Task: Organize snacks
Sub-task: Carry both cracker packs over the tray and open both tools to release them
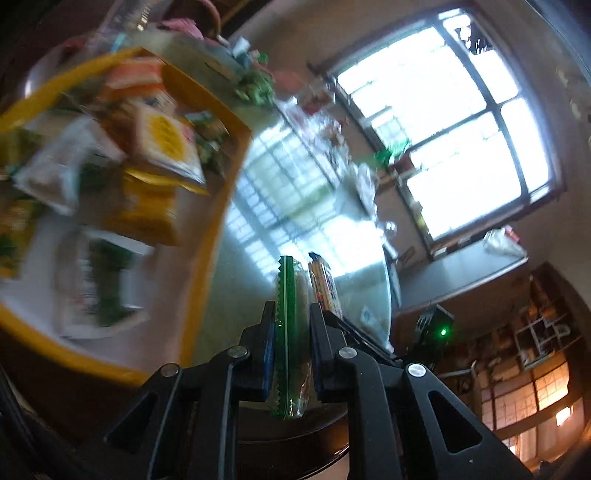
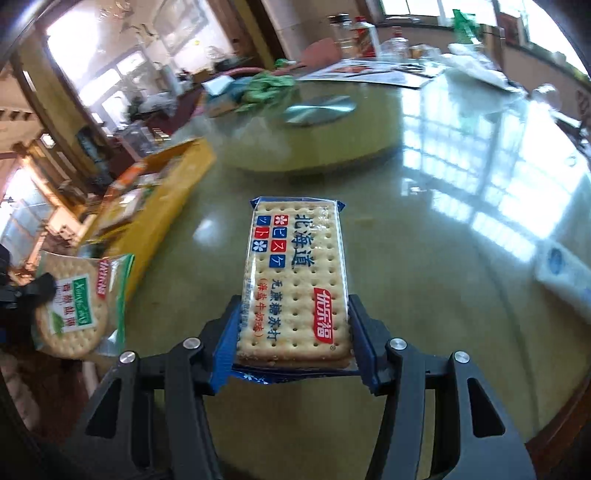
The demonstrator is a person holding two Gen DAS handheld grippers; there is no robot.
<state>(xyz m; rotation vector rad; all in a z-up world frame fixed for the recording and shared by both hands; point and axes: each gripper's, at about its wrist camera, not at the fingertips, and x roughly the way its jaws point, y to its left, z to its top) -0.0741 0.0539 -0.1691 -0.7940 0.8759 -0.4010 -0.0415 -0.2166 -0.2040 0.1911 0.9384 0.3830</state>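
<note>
My left gripper (image 1: 291,314) is shut on a green-wrapped round cracker pack (image 1: 290,332), held edge-on above the glass table. The same pack (image 2: 79,306) shows at the far left of the right wrist view. My right gripper (image 2: 295,306) is shut on a blue-wrapped rectangular soda cracker pack (image 2: 295,277), held flat above the table; its edge (image 1: 325,288) shows just right of the green pack in the left wrist view. A yellow box (image 1: 218,206) full of several snack packs lies to the left, blurred; it also shows in the right wrist view (image 2: 162,206).
The round glass table (image 2: 424,240) has a lazy Susan (image 2: 321,140) at its centre. Green bags (image 2: 266,85), bottles (image 2: 343,29) and papers stand at the far side. A white packet (image 2: 565,273) lies at the right.
</note>
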